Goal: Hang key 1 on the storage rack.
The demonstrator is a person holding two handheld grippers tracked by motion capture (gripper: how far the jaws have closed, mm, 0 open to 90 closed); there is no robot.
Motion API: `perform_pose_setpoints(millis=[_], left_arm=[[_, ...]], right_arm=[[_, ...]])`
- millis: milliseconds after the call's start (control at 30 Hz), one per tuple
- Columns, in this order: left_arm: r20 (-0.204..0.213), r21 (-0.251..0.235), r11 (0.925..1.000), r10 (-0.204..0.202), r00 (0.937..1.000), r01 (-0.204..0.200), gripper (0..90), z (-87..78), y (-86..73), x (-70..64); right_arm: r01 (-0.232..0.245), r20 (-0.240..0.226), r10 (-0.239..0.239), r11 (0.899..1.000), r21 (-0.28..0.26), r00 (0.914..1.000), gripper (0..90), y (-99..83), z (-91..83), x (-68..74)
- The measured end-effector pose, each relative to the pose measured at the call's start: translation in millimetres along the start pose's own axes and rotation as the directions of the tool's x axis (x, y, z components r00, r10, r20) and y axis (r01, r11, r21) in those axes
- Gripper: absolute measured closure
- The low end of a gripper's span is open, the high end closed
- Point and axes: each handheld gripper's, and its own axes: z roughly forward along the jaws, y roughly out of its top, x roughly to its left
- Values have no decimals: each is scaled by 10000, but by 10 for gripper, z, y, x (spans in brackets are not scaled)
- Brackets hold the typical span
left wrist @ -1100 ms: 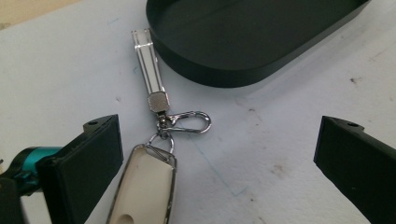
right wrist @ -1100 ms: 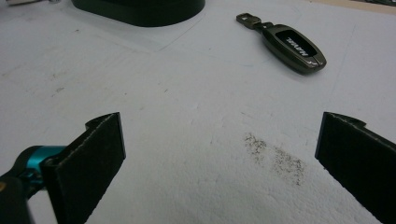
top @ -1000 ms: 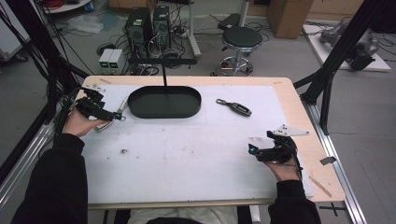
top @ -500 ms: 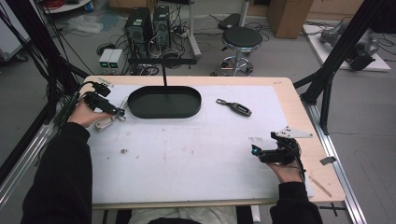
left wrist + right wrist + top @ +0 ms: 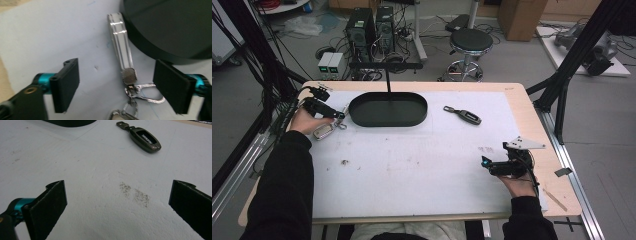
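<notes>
Two grippers work at opposite table edges. The left gripper [image 5: 334,114], its forearm reaching up the left side, points right toward the tray [image 5: 388,108], jaws spread wide around the silver strap [image 5: 121,50] of a keychain [image 5: 326,129]; the strap lies between the jaws beside the tray wall, touching neither. The right gripper [image 5: 489,165] rests near the right edge, jaws spread, the key fob [image 5: 143,137] well ahead.
</notes>
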Motion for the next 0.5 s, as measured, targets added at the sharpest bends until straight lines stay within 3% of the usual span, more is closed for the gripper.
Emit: perform_pose_setpoints(millis=[200,367,500], left_arm=[[38,144,9999,77,10000,-78,290,92,47,-34],[-43,489,9986,-193,9998,195,311,192,50,-27],[-219,426,9989,-206,9995,215,398,222,50,-37]], right_arm=[[-24,35,24,10000,46,10000,8,0,-9,13],[30,43,-30,10000,37,10000,8,-6,-15,10],[-7,56,6,9999,111,10000,8,-13,-16,15]])
